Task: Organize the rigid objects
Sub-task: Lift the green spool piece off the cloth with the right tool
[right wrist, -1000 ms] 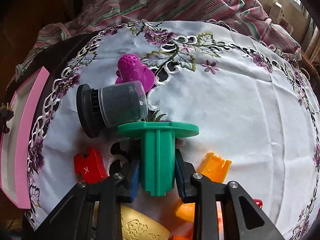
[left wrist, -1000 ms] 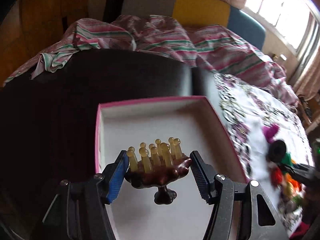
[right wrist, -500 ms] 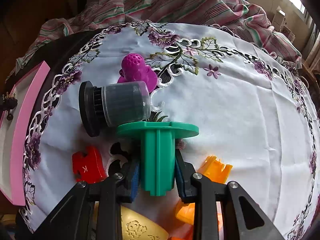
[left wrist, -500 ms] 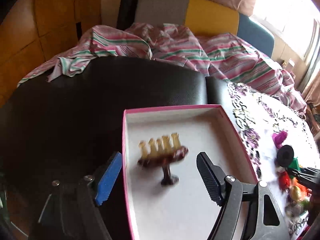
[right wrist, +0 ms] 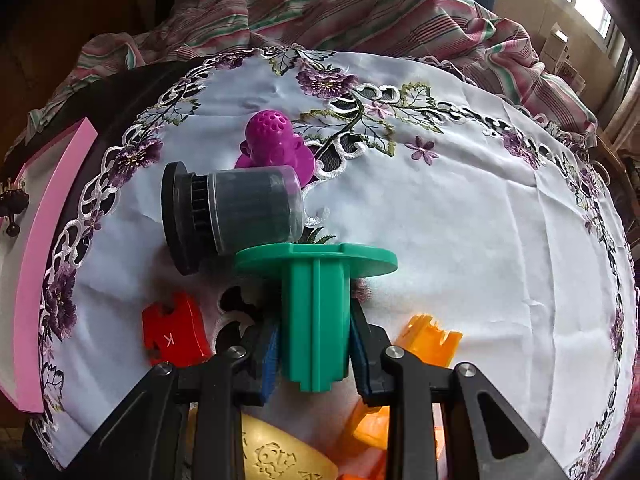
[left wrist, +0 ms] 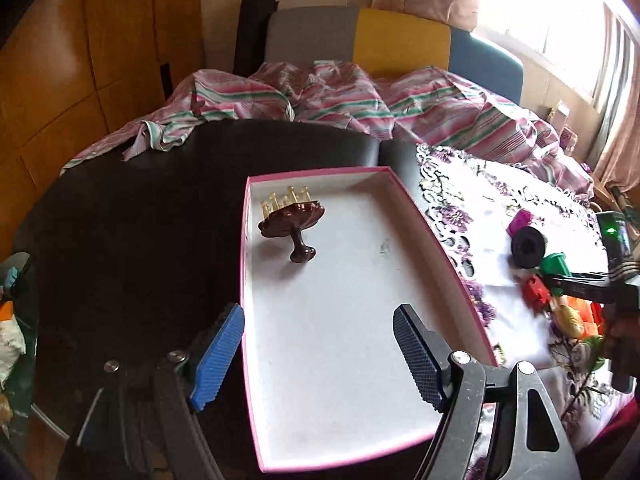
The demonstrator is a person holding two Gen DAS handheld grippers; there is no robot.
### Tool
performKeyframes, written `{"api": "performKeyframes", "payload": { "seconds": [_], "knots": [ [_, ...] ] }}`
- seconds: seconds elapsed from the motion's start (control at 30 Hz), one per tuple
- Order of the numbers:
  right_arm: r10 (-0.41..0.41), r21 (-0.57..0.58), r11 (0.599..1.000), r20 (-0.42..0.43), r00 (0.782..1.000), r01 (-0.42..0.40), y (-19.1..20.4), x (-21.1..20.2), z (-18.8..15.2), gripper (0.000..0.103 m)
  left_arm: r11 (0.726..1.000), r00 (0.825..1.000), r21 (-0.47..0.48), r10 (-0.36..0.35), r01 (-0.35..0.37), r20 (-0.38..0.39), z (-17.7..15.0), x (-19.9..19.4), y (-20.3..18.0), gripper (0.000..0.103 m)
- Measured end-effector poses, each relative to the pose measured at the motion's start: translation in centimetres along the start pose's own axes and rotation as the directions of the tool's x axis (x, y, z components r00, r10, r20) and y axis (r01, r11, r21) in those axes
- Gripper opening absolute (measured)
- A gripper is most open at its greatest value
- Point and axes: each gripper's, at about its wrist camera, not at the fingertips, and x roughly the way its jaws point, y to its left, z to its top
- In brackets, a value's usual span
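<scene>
A shallow pink-rimmed white cardboard box sits on a dark tabletop, holding one item: a dark brown scalp-massage brush with amber bristles, lying toward the box's 11 o'clock corner. The left gripper, jaws spread wide and empty, hovers at the box's 6 o'clock edge. Only the right wrist view shows clearly the right gripper clamped on a green flanged plastic spool above the embroidered white cloth; a black capped cylinder lies at its 11 o'clock, a red puzzle piece at 9.
</scene>
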Motion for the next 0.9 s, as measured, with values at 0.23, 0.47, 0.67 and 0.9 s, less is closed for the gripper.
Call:
{"api": "performKeyframes", "payload": {
  "seconds": [0.23, 0.47, 0.67, 0.9],
  "knots": [
    [-0.016, -0.024, 1.0, 0.004, 1.0, 0.016, 0.4, -0.1, 0.0, 0.029, 1.0, 1.0, -0.001, 0.013, -0.013, 0.012, -0.6, -1.6, -0.5, 0.078],
    [-0.025, -0.029, 0.999, 0.006, 1.0, 0.025, 0.6, -0.2, -0.1, 0.029, 1.0, 1.0, -0.006, 0.022, -0.022, 0.007, -1.0, -2.1, -0.2, 0.077],
    [-0.037, -0.007, 0.999, 0.017, 0.999, 0.037, 0.2, -0.5, 0.0, 0.029, 0.999, 1.0, -0.02, 0.028, -0.029, -0.005, -1.3, -2.0, 0.2, 0.078],
    [-0.048, 0.037, 0.998, 0.029, 0.998, 0.047, -0.8, -1.0, 0.2, 0.029, 0.999, 0.999, -0.035, 0.04, -0.04, -0.015, -1.6, -1.9, 0.8, 0.077]
  ]
}}
